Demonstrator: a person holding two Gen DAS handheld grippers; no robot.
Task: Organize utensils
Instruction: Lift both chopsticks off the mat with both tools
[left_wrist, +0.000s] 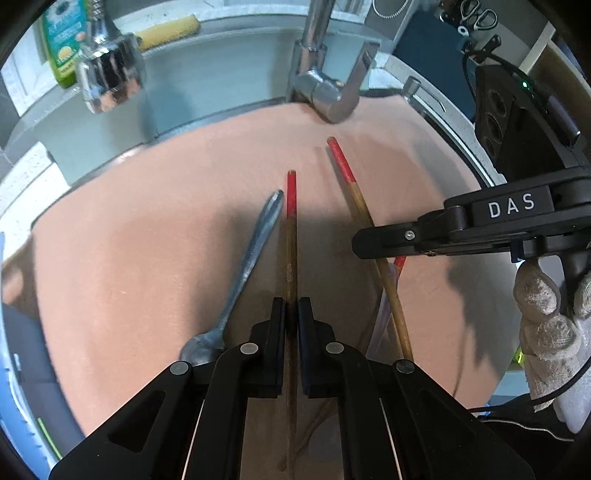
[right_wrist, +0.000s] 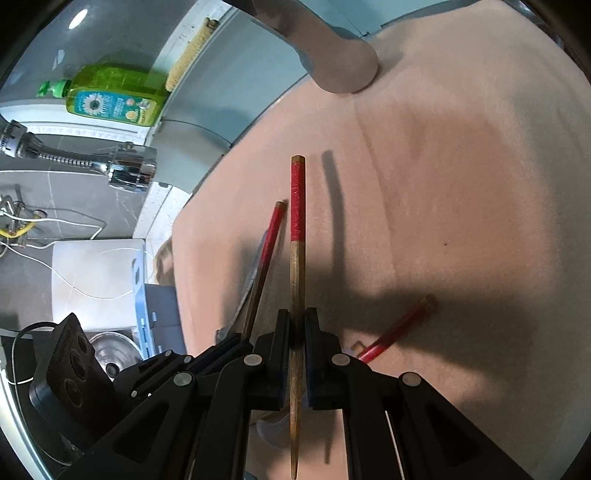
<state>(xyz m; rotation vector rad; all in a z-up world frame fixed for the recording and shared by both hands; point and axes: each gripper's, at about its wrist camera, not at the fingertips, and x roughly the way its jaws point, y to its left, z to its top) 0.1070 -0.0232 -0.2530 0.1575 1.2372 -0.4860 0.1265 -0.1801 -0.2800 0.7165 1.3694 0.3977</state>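
Two black two-finger grippers were held steeply downward over a peach-coloured cloth (left_wrist: 147, 240) spread beside a steel sink. The left gripper (left_wrist: 291, 306) was seen clamped on a wooden chopstick with a red-painted end (left_wrist: 291, 236), its jaws drawn together around the shaft and the red end pointing away toward a chrome tap (left_wrist: 328, 74). The right gripper (right_wrist: 296, 325) was likewise closed on a second red-ended wooden chopstick (right_wrist: 297, 258), which was lifted off the cloth, a shadow being cast to its right. In the left wrist view the right gripper's fingers (left_wrist: 391, 243) were seen reaching in from the right edge, carried by a hand in a white knitted glove (left_wrist: 546, 314). Three chopsticks in all were counted: one in each gripper and a third, red-ended one (right_wrist: 399, 326) seen partly hidden on the cloth to the right of the right gripper. One metal spoon (left_wrist: 243, 266) was seen just left of the left gripper's chopstick, handle pointing away, bowl near the jaws. A clear plastic item beneath the grippers could not be made out. Beyond the cloth, one green bottle of dish soap (right_wrist: 114, 96), one yellow sponge (right_wrist: 192, 48) and one chrome spray head on a flexible hose (right_wrist: 129, 170) were recorded by the sink.
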